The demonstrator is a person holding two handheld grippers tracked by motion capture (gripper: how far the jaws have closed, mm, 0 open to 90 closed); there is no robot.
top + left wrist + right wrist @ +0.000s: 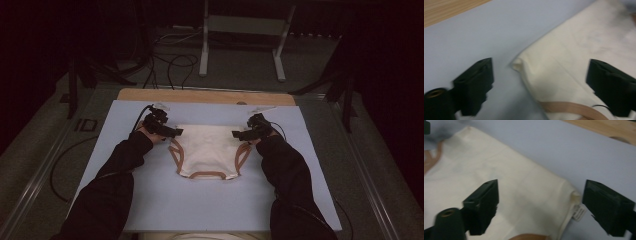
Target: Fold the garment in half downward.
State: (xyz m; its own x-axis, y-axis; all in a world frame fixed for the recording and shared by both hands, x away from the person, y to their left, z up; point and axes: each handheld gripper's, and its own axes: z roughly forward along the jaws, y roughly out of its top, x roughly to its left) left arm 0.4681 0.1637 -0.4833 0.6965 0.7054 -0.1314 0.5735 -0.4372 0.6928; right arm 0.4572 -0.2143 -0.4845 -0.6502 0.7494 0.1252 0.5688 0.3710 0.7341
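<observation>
1. Both pairs of jaws stand spread wide with nothing pinched between them; each pair straddles a far corner of the folded cream garment (207, 150) without pressing on it.
2. Left gripper (172, 133), in the high view, hovers at the garment's far left corner, pointing inward toward the cloth. In the left gripper view (539, 82) the corner's rounded fold lies between the two black jaws, nearer the left one, with a strip of tan trim (574, 108) curving across the bottom.
3. Right gripper (237, 134) mirrors it at the far right corner, also pointing inward. In the right gripper view (540, 206) the corner sits between the jaws, and a small white label (579, 213) sticks out from the cloth edge just beside the right jaw.
4. Cream garment lies flat near the middle of the pale blue mat (150, 200), somewhat toward the far edge, with tan trim looping down both sides and along its near edge.
5. Dark-sleeved forearms (117, 170) reach in from the near corners of the mat, one to each gripper.
6. Beyond the mat's far edge a strip of the wooden desk (205, 96) shows, and past it cables (170, 65) lie on the grey floor by a metal stand (245, 30).
</observation>
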